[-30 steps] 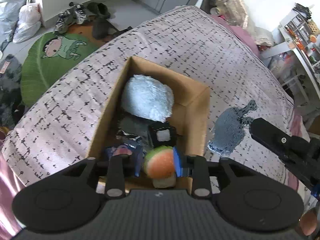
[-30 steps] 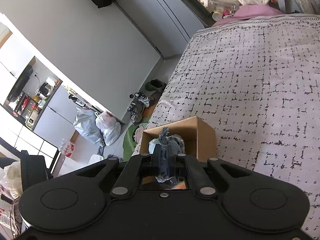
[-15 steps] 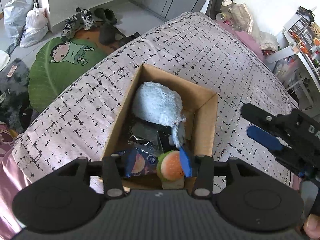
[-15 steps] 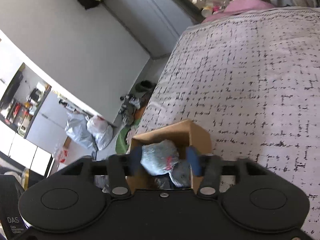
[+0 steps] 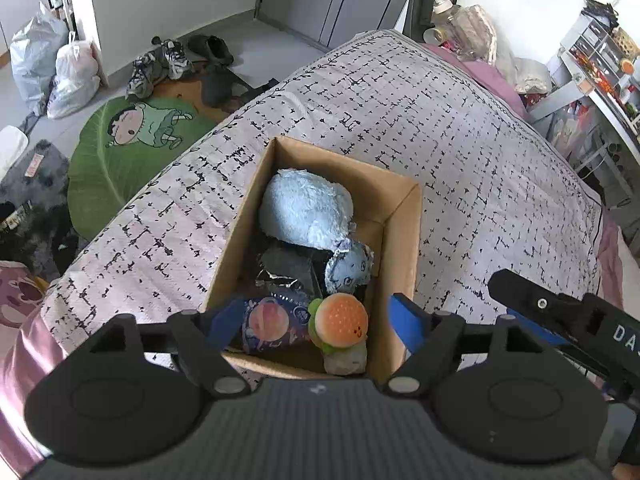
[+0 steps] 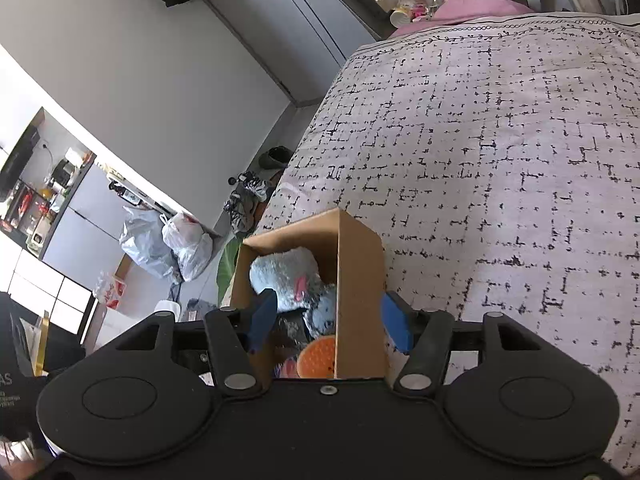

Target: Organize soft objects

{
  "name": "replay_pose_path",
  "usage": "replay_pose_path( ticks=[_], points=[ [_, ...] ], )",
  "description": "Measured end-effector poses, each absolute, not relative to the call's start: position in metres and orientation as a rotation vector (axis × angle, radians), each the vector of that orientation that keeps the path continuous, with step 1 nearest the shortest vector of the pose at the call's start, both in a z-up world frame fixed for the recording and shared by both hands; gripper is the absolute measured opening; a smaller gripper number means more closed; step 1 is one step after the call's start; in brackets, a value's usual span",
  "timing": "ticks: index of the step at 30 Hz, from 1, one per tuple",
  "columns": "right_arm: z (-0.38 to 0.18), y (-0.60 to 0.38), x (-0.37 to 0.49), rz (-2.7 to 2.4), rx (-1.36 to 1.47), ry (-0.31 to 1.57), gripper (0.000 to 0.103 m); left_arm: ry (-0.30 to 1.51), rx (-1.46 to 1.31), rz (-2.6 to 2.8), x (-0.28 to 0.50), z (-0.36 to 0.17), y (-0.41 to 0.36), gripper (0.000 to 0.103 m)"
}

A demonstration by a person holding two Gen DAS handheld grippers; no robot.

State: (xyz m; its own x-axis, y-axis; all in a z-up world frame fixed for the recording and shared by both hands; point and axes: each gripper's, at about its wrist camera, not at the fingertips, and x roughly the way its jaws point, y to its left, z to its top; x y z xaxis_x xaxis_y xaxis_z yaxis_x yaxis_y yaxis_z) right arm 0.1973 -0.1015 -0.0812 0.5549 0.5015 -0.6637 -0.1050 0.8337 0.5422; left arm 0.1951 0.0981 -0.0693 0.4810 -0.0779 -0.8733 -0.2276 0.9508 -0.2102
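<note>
An open cardboard box [image 5: 404, 232] stands on the patterned bed cover [image 5: 440, 128]. In it lie a large light blue plush [image 5: 304, 208], a small grey-blue plush [image 5: 348, 270], a burger plush [image 5: 340, 320] and a blue packet [image 5: 266, 322]. My left gripper [image 5: 316, 322] hovers over the box's near end, its jaws opening, with the burger plush lying loose below them. My right gripper [image 6: 328, 320] straddles the box's right wall [image 6: 358, 300], its jaws opening and empty. Under it lie the grey-blue plush [image 6: 322, 308] and the large plush [image 6: 280, 272].
The right gripper [image 5: 524, 312] reaches in from the right of the box. On the floor left of the bed are a green cartoon rug [image 5: 132, 140], shoes [image 5: 160, 64] and plastic bags [image 5: 52, 68]. A cluttered shelf [image 5: 600, 64] stands far right.
The left gripper opened and let go of the burger plush, which now rests in the box. The right gripper opened and the grey-blue plush dropped into the box.
</note>
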Motion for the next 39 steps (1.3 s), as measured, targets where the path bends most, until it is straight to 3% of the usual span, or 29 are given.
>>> replay_pose_path(
  ticks=[8,10,13,24,28,39],
  points=[
    [-0.067,-0.117,0.175,0.377,0.446,0.885,0.07,1.063,-0.258,0.078,0.18,-0.06,0.079,0.081],
    [-0.061,-0.122,0.169,0.369,0.435,0.871,0.077,1.055,-0.247,0.069,0.176,-0.055,0.074,0.082],
    [-0.051,-0.131,0.159,0.339,0.405,0.845,0.086,1.042,-0.227,0.057,0.169,-0.05,0.067,0.086],
    [-0.023,-0.163,0.128,0.274,0.327,0.791,0.102,1.0,-0.168,0.009,0.145,-0.027,0.043,0.096],
    [-0.014,-0.174,0.12,0.259,0.306,0.783,0.103,0.996,-0.153,-0.005,0.137,-0.021,0.039,0.102],
    [0.001,-0.198,0.094,0.246,0.288,0.764,0.103,0.951,-0.109,-0.063,0.112,0.005,0.024,0.103]
  ],
)
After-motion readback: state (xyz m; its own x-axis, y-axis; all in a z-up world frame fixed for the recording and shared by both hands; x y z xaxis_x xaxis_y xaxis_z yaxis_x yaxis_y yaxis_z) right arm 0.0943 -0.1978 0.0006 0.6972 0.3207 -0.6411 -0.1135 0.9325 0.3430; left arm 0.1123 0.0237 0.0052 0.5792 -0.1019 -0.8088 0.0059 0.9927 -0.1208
